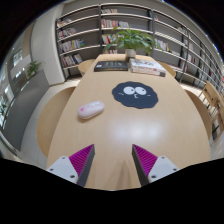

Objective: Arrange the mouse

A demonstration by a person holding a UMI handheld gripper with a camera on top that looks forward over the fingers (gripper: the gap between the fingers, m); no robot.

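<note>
A pale pink mouse (91, 109) lies on the light wooden table (120, 135), left of a round dark mouse mat (132, 95) with a cartoon figure on it. The mouse is off the mat, with a small gap between them. My gripper (113, 157) is open and empty, its two purple pads (80, 159) spread wide above the bare table. The mouse lies beyond the fingers, ahead and slightly left. The mat lies farther ahead, to the right.
A dark flat item (110, 66) and stacked books (146, 67) lie at the table's far end, by a potted plant (130, 41). Bookshelves (95, 30) line the back wall. Chairs stand at the right (211, 100).
</note>
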